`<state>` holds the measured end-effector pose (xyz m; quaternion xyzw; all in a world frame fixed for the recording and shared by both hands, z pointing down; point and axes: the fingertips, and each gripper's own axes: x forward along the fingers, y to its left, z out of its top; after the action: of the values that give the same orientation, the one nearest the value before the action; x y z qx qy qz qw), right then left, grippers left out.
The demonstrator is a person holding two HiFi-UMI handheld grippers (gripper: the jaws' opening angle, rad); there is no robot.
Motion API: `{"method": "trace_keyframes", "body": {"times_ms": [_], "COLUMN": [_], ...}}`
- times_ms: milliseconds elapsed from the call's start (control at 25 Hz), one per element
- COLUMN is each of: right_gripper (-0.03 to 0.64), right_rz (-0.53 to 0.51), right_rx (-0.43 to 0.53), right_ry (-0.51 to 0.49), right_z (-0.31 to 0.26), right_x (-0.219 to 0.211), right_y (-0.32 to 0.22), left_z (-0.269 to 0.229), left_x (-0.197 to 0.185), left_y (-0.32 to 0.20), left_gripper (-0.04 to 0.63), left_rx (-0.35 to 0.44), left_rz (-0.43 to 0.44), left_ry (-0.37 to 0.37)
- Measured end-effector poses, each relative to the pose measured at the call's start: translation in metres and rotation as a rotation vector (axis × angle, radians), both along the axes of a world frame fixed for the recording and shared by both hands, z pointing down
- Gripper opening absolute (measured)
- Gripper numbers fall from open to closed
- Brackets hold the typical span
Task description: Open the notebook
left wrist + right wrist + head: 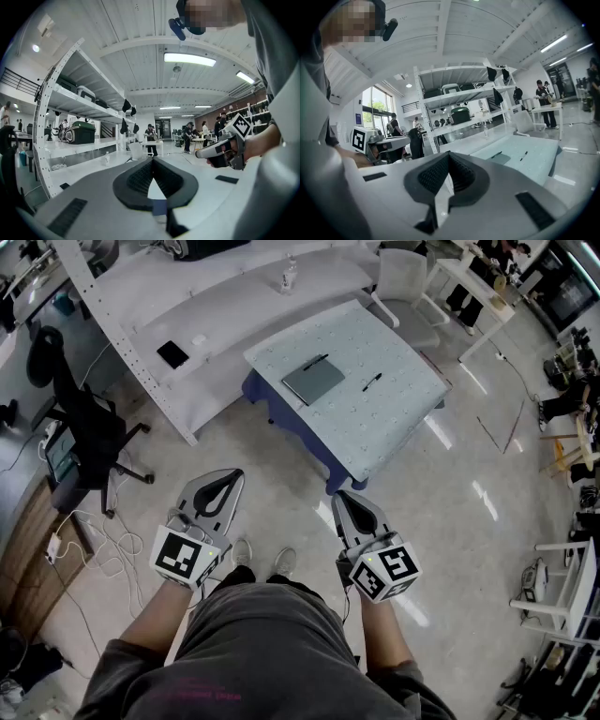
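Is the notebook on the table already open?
No, the notebook lies closed on the table, with only its grey cover showing.

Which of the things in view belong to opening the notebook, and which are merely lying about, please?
For the job: closed notebook on the table; left gripper and right gripper, jaws shut, empty, short of the table.

Just lying about: pen on the notebook; second pen beside it; bottle and black device on the shelf; office chair.
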<state>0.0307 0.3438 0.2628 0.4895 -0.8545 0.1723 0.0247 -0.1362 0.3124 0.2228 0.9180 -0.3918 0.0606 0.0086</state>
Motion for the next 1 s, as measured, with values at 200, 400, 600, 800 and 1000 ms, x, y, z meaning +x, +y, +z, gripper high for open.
{"method": "trace_keyframes", "body": {"times_ms": [200, 400, 600, 800, 1000], "right_gripper": [0.003, 0.003, 0.003, 0.003, 0.003], "right_rz": [-0.011, -0.018, -0.017, -0.013, -0.022], "right_rx": [0.007, 0.024, 0.022, 0.020, 0.017], "right_ry": [0.000, -0.011, -0.006, -0.009, -0.010], "right_z": [-0.004, -0.015, -0.012, -0.012, -0.008], "right_x": [-0.001, -0.004, -0.004, -0.005, -0.007], "right_y": [0.000, 0.000, -0.002, -0.003, -0.002], "left_z": [0.002, 0.004, 0.006, 0.009, 0.008], "left_x": [0.003, 0.005, 0.006, 0.008, 0.010], "left_y": [0.002, 0.004, 0.003, 0.002, 0.001], "left_gripper": [0.000, 0.000, 0.000, 0.000, 0.002], "left_rx": [-0.006, -0.013, -0.016, -0.025, -0.020], "left_rz": [0.006, 0.011, 0.012, 0.016, 0.020], "left_ry": [-0.003, -0.004, -0.001, -0.001, 0.000]}}
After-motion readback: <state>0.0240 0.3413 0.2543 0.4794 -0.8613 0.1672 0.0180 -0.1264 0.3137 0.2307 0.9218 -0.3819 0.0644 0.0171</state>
